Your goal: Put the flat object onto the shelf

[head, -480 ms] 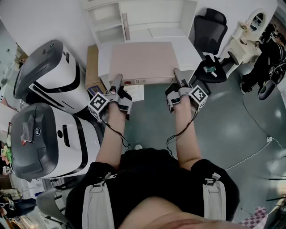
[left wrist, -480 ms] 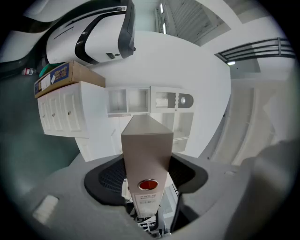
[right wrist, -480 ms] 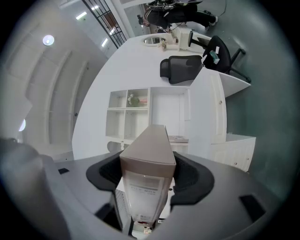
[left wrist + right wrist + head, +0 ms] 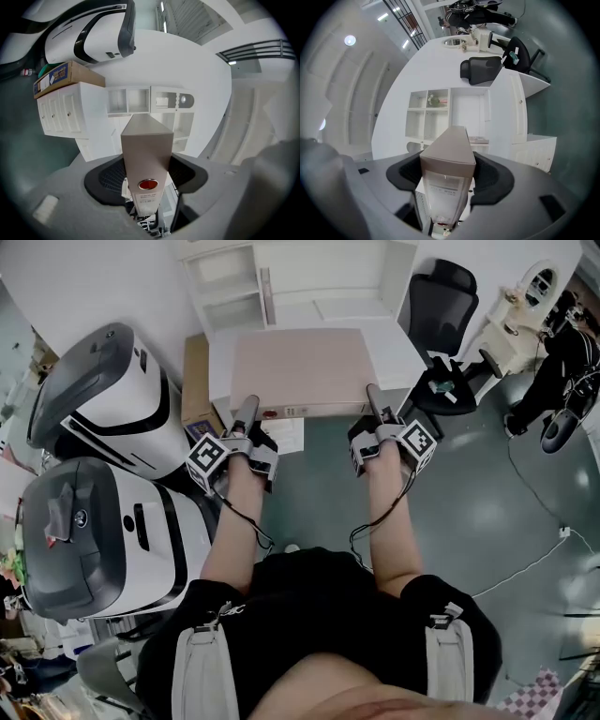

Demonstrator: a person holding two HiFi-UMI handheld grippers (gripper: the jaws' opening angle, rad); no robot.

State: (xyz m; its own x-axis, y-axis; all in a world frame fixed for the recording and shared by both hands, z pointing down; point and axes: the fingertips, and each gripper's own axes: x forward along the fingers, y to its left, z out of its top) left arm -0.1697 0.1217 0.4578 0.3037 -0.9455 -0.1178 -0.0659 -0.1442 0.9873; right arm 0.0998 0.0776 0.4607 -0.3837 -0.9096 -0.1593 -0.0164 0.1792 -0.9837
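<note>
A flat beige box (image 4: 300,367) is held level over the white desk (image 4: 405,351), near its front edge. My left gripper (image 4: 246,411) is shut on the box's near left corner, and my right gripper (image 4: 372,401) is shut on its near right corner. In the left gripper view the box's narrow spine (image 4: 146,154), with a red round hole, stands between the black pads (image 4: 108,176). The right gripper view shows the other end (image 4: 447,157) clamped the same way. The white shelf unit (image 4: 291,282) stands on the desk just beyond the box, its cubbies (image 4: 127,101) (image 4: 427,117) facing me.
Two large white and grey machines (image 4: 103,390) stand at the left, with a cardboard box (image 4: 194,381) beside the desk. A black office chair (image 4: 441,298) is at the right. Papers (image 4: 286,434) lie under the box's near edge. A cable runs across the grey floor (image 4: 487,512).
</note>
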